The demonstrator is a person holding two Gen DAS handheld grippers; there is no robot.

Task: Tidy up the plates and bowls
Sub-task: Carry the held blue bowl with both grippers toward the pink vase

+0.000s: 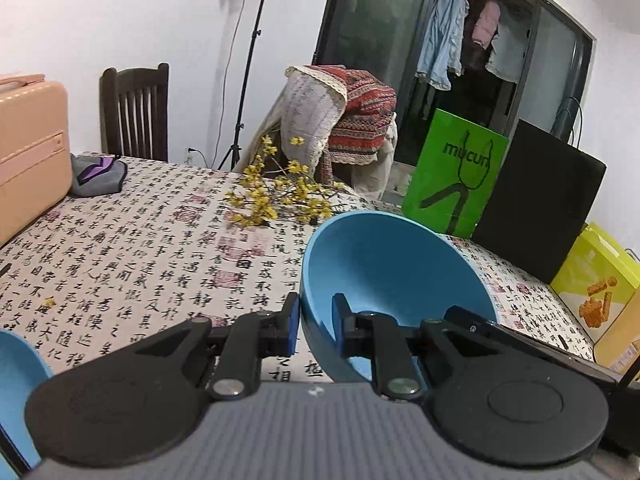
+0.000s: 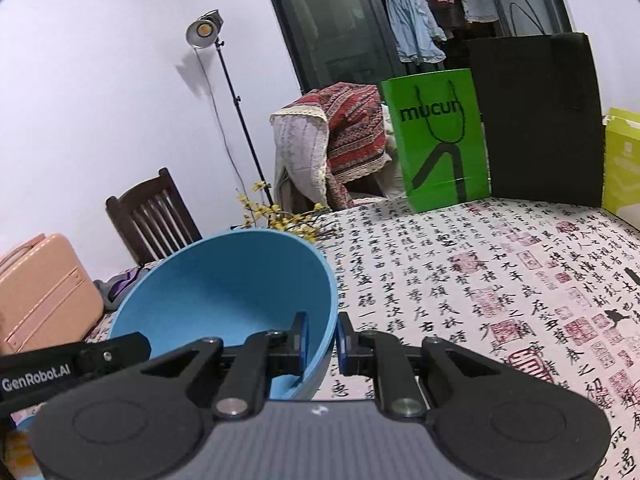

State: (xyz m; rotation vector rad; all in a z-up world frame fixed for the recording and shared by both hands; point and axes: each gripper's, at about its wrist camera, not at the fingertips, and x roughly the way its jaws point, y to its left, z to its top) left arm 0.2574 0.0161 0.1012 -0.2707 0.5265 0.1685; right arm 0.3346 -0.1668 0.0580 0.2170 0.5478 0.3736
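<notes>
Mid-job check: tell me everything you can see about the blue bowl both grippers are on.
The blue bowl is round, deep and plain matte blue, plastic-looking, and empty. It is tilted, its opening facing the cameras, and seems lifted above the calligraphy-print tablecloth. The left gripper pinches its wall on one side and the right gripper on the opposite side, each with one pad inside and one outside. Nothing else visibly touches it.

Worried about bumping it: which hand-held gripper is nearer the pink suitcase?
Left. The left hand-held gripper grips the blue bowl on the pink suitcase side; the right hand-held gripper grips its far rim.
</notes>
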